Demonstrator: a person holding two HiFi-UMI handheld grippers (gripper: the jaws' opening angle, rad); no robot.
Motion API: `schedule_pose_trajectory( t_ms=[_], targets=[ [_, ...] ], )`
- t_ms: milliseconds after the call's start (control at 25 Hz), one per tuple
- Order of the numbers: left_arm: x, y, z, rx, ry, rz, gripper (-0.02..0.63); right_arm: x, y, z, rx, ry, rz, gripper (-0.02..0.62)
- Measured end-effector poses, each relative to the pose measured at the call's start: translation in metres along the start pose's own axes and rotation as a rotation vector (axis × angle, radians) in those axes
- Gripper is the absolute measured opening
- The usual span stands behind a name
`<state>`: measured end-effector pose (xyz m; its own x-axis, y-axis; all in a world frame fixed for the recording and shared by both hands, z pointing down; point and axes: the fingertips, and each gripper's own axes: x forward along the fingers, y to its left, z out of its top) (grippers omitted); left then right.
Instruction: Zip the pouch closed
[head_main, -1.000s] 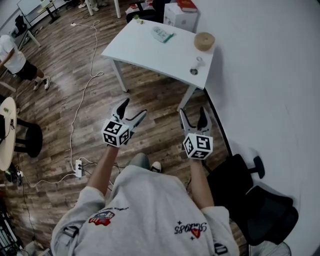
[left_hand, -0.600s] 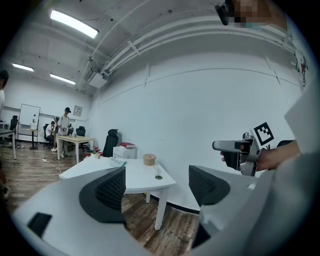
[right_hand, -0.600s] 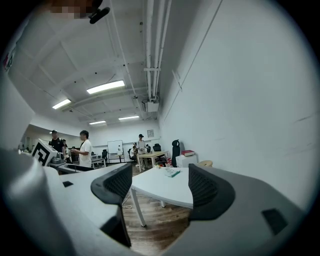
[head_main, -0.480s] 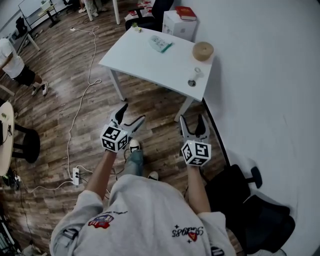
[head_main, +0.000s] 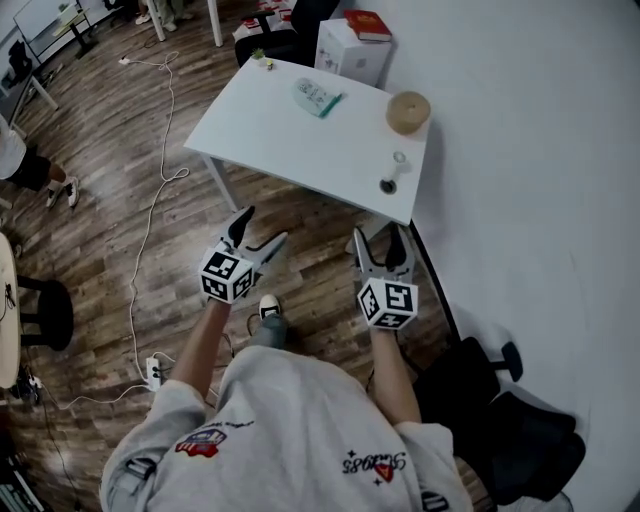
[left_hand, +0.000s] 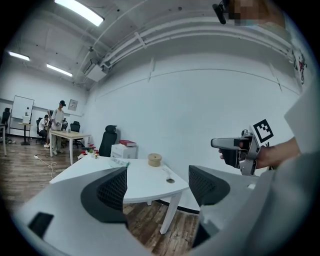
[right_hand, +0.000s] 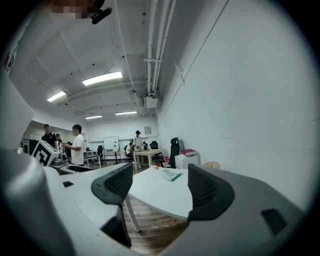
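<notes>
The pouch (head_main: 318, 97), a flat pale-green thing, lies on the far side of the white table (head_main: 280, 130); it also shows as the pouch (right_hand: 171, 174) and, small, as the pouch (left_hand: 119, 161). Both grippers are held out in the air short of the table's near edge, above the wooden floor. My left gripper (head_main: 262, 228) is open and holds nothing (left_hand: 157, 187). My right gripper (head_main: 381, 238) is open too; its jaws have just closed a little, with nothing between them (right_hand: 157, 187). The right gripper (left_hand: 235, 145) shows in the left gripper view.
A tape roll (head_main: 408, 111) and a small object (head_main: 392, 180) sit at the table's right end. A white box with a red book (head_main: 352, 45) stands behind the table. A white wall runs along the right, a black office chair (head_main: 500, 410) stands behind me, a cable (head_main: 160, 200) crosses the floor.
The person has walked toward the table, so both grippers are nearer its front edge. The right jaws stand slightly narrower.
</notes>
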<state>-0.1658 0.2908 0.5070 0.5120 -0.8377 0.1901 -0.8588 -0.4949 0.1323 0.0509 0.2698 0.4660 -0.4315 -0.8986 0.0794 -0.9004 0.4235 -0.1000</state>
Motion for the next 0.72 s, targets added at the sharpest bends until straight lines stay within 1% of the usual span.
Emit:
schedule_pose_trajectory(
  t_ms=[200,320,560,720],
  targets=[
    [0.033,0.074,0.025,-0.007,-0.009,-0.034,0.377,0.072,0.016,0.016,-0.025,-0.007,-0.033,0.33],
    [0.05,0.11,0.034,-0.016,-0.01,-0.058,0.377,0.106,0.021,0.019,-0.029,-0.004,-0.058,0.328],
    [0.075,0.161,0.043,-0.017,0.005,-0.095,0.377,0.162,0.032,0.025,-0.042,-0.016,-0.076,0.325],
    [0.088,0.188,0.04,-0.021,0.024,-0.105,0.377,0.196,0.035,0.023,-0.037,-0.009,-0.077,0.322]
  ],
)
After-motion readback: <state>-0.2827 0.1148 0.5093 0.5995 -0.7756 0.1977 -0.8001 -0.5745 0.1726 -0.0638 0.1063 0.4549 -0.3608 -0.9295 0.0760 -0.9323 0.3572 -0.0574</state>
